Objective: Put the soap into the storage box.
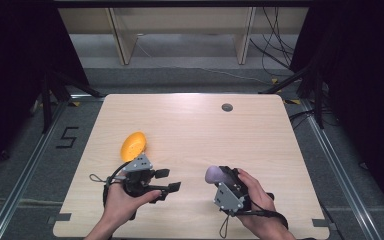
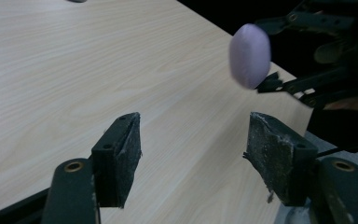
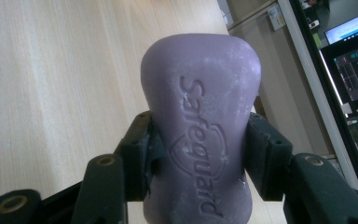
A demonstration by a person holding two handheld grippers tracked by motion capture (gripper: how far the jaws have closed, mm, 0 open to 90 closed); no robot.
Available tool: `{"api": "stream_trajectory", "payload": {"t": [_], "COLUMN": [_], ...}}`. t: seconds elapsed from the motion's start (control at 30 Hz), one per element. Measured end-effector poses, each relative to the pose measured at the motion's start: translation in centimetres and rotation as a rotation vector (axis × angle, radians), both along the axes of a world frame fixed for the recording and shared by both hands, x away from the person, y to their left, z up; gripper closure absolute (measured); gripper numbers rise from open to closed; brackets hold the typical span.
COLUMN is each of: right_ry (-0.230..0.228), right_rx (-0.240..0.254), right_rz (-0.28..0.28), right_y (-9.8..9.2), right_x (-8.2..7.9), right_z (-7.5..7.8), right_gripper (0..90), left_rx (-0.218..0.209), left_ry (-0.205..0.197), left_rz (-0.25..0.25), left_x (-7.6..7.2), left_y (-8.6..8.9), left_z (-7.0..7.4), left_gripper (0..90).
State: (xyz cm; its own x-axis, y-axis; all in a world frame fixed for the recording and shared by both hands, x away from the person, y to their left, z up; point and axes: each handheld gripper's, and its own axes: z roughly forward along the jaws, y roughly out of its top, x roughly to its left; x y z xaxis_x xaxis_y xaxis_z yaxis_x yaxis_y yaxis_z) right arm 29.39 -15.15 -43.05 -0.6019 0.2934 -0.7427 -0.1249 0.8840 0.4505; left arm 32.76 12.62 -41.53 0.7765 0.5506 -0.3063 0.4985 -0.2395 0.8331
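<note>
A purple bar of soap stamped with a brand name is clamped between the jaws of my right gripper, which is shut on it near the table's front right. The same soap shows above the table in the high view and, as a purple oval, the soap shows in the left gripper view. My left gripper is open at the front left with nothing between its pads, pointing right toward the soap. An orange-yellow soap-dish-like object lies on the table just behind my left hand.
The light wooden table has a round grommet hole near its far edge. Black stands and cables crowd the floor beyond and beside it. Screens show at the right edge of the right gripper view.
</note>
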Motion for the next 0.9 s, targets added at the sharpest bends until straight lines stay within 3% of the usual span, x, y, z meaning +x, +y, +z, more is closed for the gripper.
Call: {"api": "stream_trajectory", "payload": {"t": [0.03, 0.13, 0.17, 0.27, 0.37, 0.47, 0.5, 0.57, 0.67, 0.7, 0.9], "right_ry": [0.031, 0.009, 0.031, 0.037, 0.019, 0.015, 0.017, 0.017, 0.019, -0.003, -0.005], "right_rx": [0.014, -0.011, 0.014, 0.010, -0.004, -0.016, 0.004, 0.005, -0.016, -0.031, -0.025], "right_rz": [-0.026, 0.008, -0.023, -0.019, -0.004, 0.010, -0.017, -0.019, 0.007, 0.033, 0.022], "right_y": [0.2, 0.2, 0.4, 0.5, 0.3, 0.2, 0.2, 0.2, 0.3, 0.3, 0.4], "right_x": [-0.1, 0.2, 0.0, 0.1, 0.2, 0.3, 0.2, 0.1, 0.3, 0.4, 0.5], "right_z": [-0.2, -0.1, -0.3, -0.3, -0.3, -0.3, -0.4, -0.4, -0.3, -0.2, -0.2], "right_gripper": [50.1, 50.1, 50.1, 50.1, 50.1, 50.1, 50.1, 50.1, 50.1, 50.1, 50.1], "left_rx": [-0.006, 0.015, 0.021, 0.048, 0.047, 0.029, 0.010, 0.003, 0.018, 0.018, 0.018], "left_ry": [0.005, -0.001, 0.006, 0.023, 0.046, 0.057, 0.067, 0.071, 0.068, 0.076, 0.091], "left_rz": [-0.015, -0.042, -0.049, -0.062, -0.086, -0.092, -0.098, -0.112, -0.116, -0.117, -0.112], "left_x": [0.4, 0.8, 1.0, 1.6, 2.0, 2.2, 2.3, 2.4, 2.7, 2.8, 3.1], "left_y": [-1.0, -1.9, -2.4, -4.0, -5.9, -6.4, -6.9, -7.1, -7.9, -8.1, -8.6], "left_z": [0.6, 1.0, 1.1, 1.4, 1.3, 1.2, 1.3, 1.3, 1.2, 1.2, 0.9], "left_gripper": [34.4, 34.3, 34.1, 34.3, 34.8, 36.2, 37.0, 37.6, 38.5, 38.5, 40.8]}}
